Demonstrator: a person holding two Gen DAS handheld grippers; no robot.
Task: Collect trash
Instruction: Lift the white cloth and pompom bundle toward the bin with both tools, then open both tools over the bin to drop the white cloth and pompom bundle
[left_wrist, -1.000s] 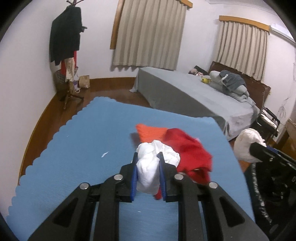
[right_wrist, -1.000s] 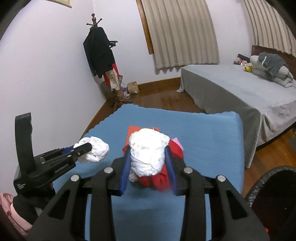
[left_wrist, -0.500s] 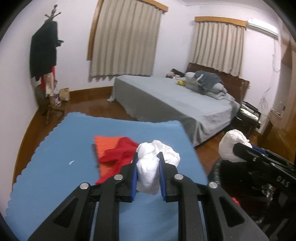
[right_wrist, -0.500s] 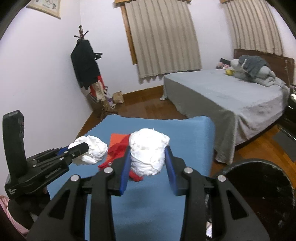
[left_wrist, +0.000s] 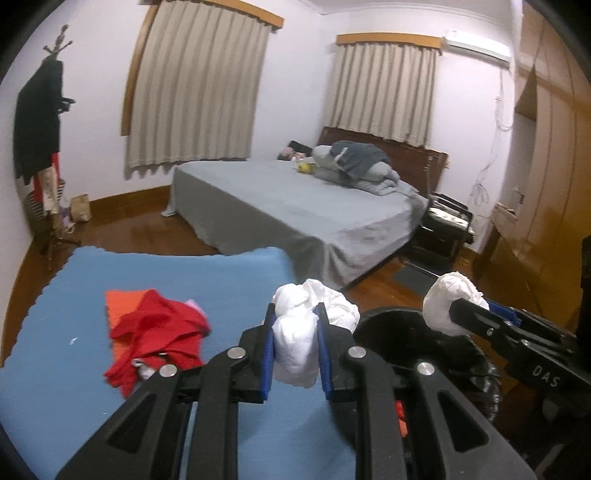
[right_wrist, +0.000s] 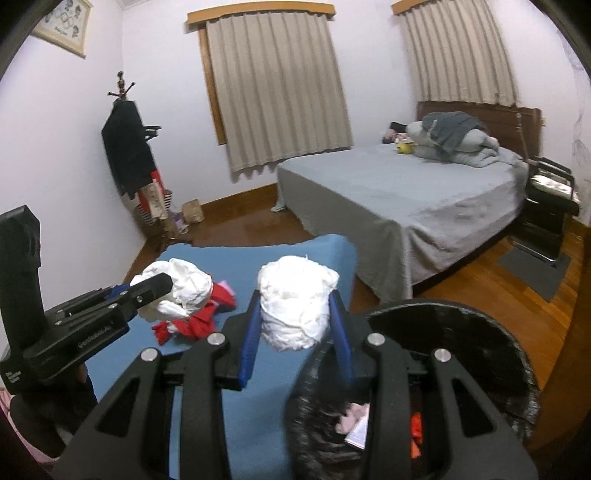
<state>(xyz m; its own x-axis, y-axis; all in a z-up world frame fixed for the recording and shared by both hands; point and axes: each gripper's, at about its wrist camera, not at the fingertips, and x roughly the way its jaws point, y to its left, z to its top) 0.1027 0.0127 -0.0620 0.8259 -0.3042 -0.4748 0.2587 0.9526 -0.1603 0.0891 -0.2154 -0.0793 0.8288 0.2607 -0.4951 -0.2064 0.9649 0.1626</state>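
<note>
My left gripper (left_wrist: 294, 350) is shut on a crumpled white paper wad (left_wrist: 295, 343), held above the right edge of the blue cloth-covered table (left_wrist: 66, 369). My right gripper (right_wrist: 295, 332) is shut on a second white paper wad (right_wrist: 295, 302), held just left of the rim of a black bin lined with a black bag (right_wrist: 461, 321). The bin (left_wrist: 424, 332) holds pink, white and orange scraps (right_wrist: 354, 417). Each gripper shows in the other's view: the right one (left_wrist: 454, 306) over the bin, the left one (right_wrist: 162, 291) over the table.
Red and orange cloths (left_wrist: 155, 328) lie on the blue table. A grey bed (right_wrist: 406, 192) stands behind, a coat rack (right_wrist: 129, 155) in the corner, a dark stool (right_wrist: 546, 206) by the bed. The floor is wood.
Both grippers, still holding their wads, have swung to the right from over the red cloths to the table's right edge; the black bin has come into view under the right gripper.
</note>
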